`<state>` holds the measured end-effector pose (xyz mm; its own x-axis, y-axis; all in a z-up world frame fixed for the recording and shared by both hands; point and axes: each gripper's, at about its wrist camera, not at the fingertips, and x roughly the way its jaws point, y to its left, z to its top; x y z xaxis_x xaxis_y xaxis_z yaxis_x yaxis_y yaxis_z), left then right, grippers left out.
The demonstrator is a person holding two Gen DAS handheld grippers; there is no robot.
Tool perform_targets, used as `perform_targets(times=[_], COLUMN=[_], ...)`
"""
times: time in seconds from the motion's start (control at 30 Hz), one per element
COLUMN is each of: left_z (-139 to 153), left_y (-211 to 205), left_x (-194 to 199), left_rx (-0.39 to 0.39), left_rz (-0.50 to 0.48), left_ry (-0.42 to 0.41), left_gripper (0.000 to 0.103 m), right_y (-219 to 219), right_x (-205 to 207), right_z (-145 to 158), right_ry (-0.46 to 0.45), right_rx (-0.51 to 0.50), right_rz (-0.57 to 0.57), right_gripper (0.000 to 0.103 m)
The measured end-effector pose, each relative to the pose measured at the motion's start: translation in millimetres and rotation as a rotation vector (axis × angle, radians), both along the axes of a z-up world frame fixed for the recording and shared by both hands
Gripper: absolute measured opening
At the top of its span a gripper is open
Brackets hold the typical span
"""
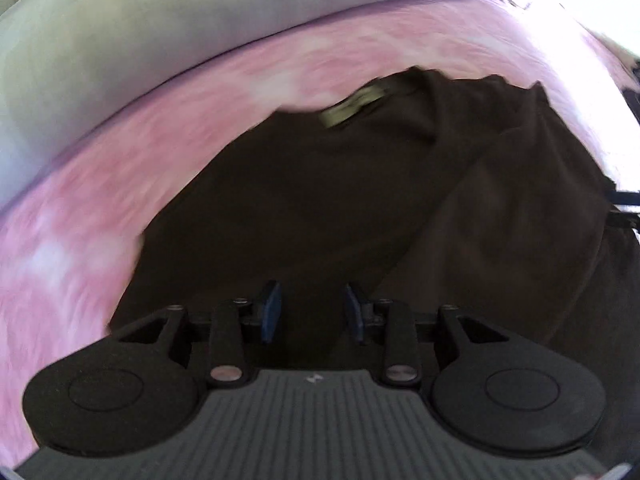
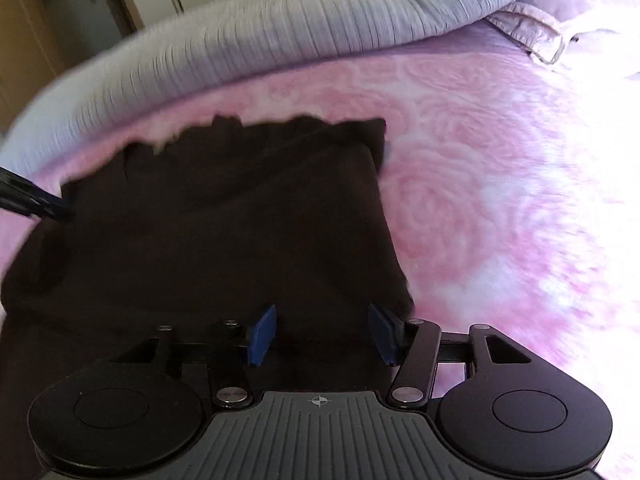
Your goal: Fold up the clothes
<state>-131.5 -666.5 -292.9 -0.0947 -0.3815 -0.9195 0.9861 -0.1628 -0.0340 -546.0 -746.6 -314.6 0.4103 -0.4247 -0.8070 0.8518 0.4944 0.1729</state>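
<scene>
Motion blur, blown-out glare upper right, fisheye-curved edges

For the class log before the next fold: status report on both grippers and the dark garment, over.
Left gripper open, right gripper open, both over cloth. Dark garment partly folded on pink bedspread. Nothing in the way.

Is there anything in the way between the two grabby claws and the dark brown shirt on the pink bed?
Nothing visible. The left gripper and right gripper are both open, right over the dark brown shirt lying on the pink rose-patterned bedspread. The grey ribbed blanket lies behind the shirt, out of the way.
</scene>
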Motion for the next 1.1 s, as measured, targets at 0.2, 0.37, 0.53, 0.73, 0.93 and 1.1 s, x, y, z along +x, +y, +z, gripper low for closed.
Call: perform_targets(times=[0.2,0.37,0.53,0.73,0.93,1.1], left_z=[-18.0,-15.8,-16.3,-13.0,-8.9,10.9], left_y=[32.5,38.5,36.3,51.2,77.6,110.1], left_x=[13.7,21.2,30.4,60.0,72.0,32.3], left_rx=[0.021,-0.022,-0.016,-0.093,-0.102,-0.182], left_rz=[-0.087,-0.098,-0.109,0.094,0.121,-0.15], left_ry=[0.034,0.072,0.108,0.204,0.157,0.146], left_gripper=[0.031,0.03,0.031,0.005,0.01,0.018], right_y=[36.7,69.6,102.4,123.2,133.9,146.6], right_x=[5.9,18.5,31.1,38.8,46.2,52.4], right_z=[11.1,6.6,2.1,2.9,5.8,0.1], right_ry=[0.028,0.076,0.124,0.157,0.191,0.202], right_rx=[0.038,0.083,0.128,0.152,0.157,0.18], right_rz=[-0.011,0.006,0.024,0.016,0.023,0.008], right_gripper=[0.055,0.056,0.06,0.062,0.062,0.066])
